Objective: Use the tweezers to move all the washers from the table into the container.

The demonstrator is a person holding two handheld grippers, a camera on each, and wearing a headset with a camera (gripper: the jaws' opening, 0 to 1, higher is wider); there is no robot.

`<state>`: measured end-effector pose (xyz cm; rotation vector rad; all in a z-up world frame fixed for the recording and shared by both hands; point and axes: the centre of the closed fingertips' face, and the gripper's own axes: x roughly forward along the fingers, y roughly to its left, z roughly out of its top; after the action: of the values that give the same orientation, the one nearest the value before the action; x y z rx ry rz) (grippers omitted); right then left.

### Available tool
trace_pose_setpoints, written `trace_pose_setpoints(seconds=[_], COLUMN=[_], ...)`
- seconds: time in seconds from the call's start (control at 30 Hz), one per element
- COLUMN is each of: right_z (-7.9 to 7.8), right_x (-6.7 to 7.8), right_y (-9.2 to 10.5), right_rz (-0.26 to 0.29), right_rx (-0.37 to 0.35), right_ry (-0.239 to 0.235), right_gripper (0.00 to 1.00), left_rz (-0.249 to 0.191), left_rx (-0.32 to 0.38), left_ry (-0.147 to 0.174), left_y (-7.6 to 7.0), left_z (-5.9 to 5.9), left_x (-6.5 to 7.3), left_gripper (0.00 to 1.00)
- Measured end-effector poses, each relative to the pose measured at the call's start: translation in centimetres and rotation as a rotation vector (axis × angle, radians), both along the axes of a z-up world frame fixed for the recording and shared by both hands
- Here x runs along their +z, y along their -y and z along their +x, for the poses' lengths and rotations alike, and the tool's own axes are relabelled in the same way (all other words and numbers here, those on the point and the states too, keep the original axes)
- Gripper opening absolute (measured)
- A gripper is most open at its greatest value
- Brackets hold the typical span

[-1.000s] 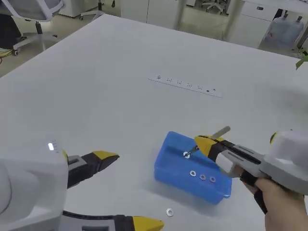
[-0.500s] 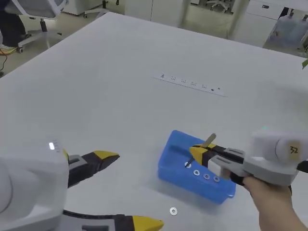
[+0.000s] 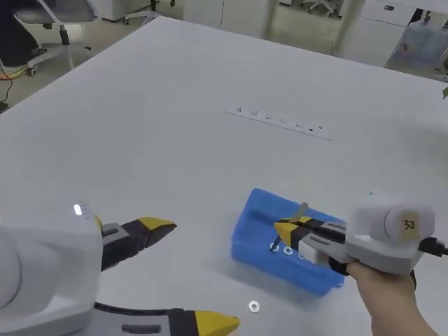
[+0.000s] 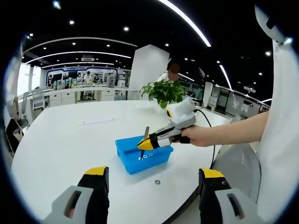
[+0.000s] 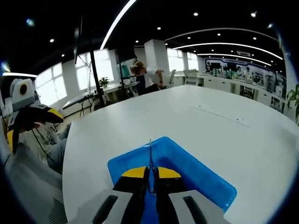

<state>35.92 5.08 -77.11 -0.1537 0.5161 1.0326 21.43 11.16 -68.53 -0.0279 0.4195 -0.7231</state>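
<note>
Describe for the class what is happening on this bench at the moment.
A person is working with a tool in each hand. The right tool is shut on the tweezers, whose tips point down into the blue container, where a few washers already lie. One washer lies on the table in front of the container. The left tool hangs open off to the side, holding nothing.

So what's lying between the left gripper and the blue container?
A single loose washer on otherwise bare table, clearest in the left gripper view.
</note>
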Motion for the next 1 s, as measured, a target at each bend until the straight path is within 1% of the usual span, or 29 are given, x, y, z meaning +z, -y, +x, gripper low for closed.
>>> trace_pose_setpoints(seconds=[0.03, 0.07, 0.1, 0.17, 0.23, 0.3, 0.37, 0.4, 0.53, 0.6, 0.63, 0.7, 0.77, 0.8, 0.9, 1.0], right_z=[-0.1, -0.1, 0.0, -0.1, 0.0, 0.2, 0.4, 0.5, 0.6, 0.7, 0.6, 0.2, -0.7, -1.4, -2.7, -3.6], right_x=[0.2, 0.1, 0.2, 0.2, 0.2, 0.3, 0.9, 1.3, 2.1, 2.5, 2.9, 3.7, 4.5, 4.9, 5.4, 5.7], right_y=[-0.1, 0.1, 0.1, 0.2, 0.2, 0.5, 0.7, 0.7, 1.0, 1.2, 1.3, 1.2, 1.1, 0.9, 0.9, 1.0], right_rz=[0.011, 0.002, 0.008, 0.011, 0.01, 0.006, 0.032, 0.055, 0.067, 0.085, 0.102, 0.137, 0.171, 0.183, 0.202, 0.217], right_rx=[-0.001, 0.004, 0.002, -0.002, -0.004, -0.015, -0.03, -0.039, -0.046, -0.055, -0.061, -0.066, -0.051, -0.038, -0.02, -0.019], right_ry=[0.005, 0.005, 0.009, -0.001, -0.001, 0.011, 0.015, 0.02, 0.036, 0.04, 0.041, 0.037, 0.035, 0.035, 0.033, 0.029], right_gripper=[0.03, 0.03, 0.03, 0.03, 0.03, 0.04, 0.04, 0.04, 0.04, 0.04, 0.04, 0.04, 0.04, 0.04, 0.04, 0.04], left_rz=[0.0, 0.0, 0.0, 0.0, 0.001, 0.002, 0.001, -0.002, 0.001, 0.004, 0.004, 0.001, 0.002, 0.002, -0.003, -0.002], left_rx=[0.0, 0.001, 0.002, 0.003, 0.003, 0.004, 0.01, 0.014, 0.013, 0.009, 0.008, 0.008, 0.008, 0.007, -0.001, -0.01], left_ry=[0.0, -0.001, -0.002, -0.002, -0.001, -0.001, 0.001, 0.001, 0.004, 0.003, 0.003, 0.005, 0.002, 0.002, 0.002, 0.002], left_y=[0.0, -0.1, -0.1, -0.1, -0.1, -0.1, -0.2, -0.3, -0.3, -0.2, -0.2, -0.1, 0.0, 0.1, 0.4, 0.6], left_z=[0.0, 0.0, 0.0, 0.0, 0.0, 0.0, 0.1, 0.2, 0.2, 0.2, 0.1, 0.2, 0.2, 0.2, 0.1, 0.1], left_x=[0.0, 0.0, -0.1, 0.0, 0.0, 0.0, 0.1, 0.1, 0.2, 0.2, 0.2, 0.2, 0.1, 0.1, 0.1, 0.1], left_gripper=[0.79, 0.79, 0.79, 0.79, 0.79, 0.79, 0.79, 0.79, 0.79, 0.79, 0.79, 0.79, 0.79, 0.79, 0.79, 0.79])
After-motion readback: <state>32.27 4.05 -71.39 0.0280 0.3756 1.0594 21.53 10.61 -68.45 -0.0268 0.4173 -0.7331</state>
